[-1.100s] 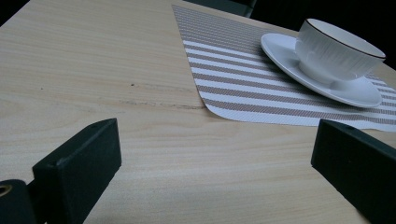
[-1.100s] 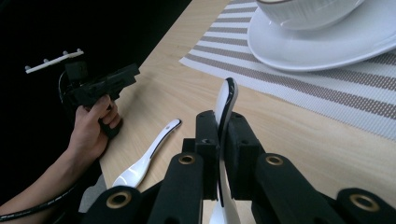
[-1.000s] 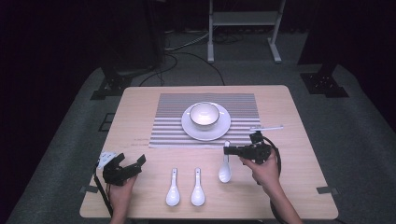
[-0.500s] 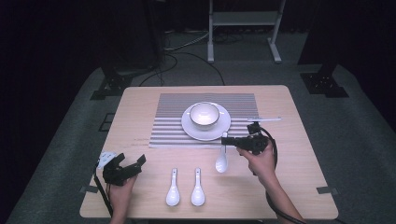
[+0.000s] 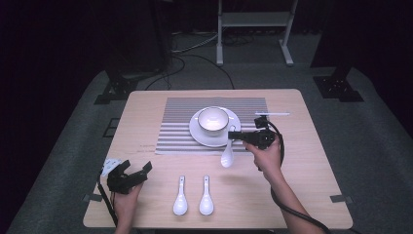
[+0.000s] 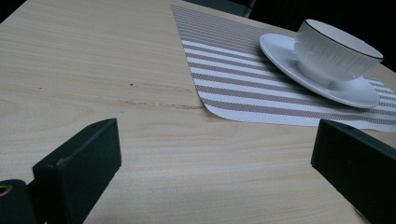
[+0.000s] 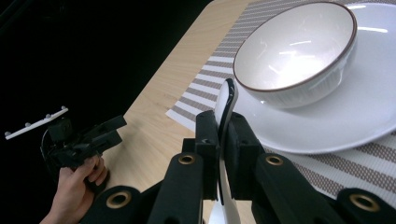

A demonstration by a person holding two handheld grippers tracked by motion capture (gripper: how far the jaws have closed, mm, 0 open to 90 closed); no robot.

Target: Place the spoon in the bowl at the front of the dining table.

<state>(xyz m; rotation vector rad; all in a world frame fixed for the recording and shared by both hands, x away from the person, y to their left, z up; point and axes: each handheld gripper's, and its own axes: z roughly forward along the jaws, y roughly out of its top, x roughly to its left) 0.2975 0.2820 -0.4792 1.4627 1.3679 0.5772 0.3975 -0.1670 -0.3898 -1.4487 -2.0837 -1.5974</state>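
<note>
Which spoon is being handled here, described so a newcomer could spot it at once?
Start at the striped mat with the plate and bowl on the wooden table. Just off the plate's near right edge, the right gripper pinches a white spoon by its handle, its scoop hanging down. Unlike it, the two other spoons lie flat near the table's front edge.

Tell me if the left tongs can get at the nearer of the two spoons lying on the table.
Probably yes. The left tongs stand open and empty, and the nearer spoon lies beside them on bare table, with nothing in between.
</note>
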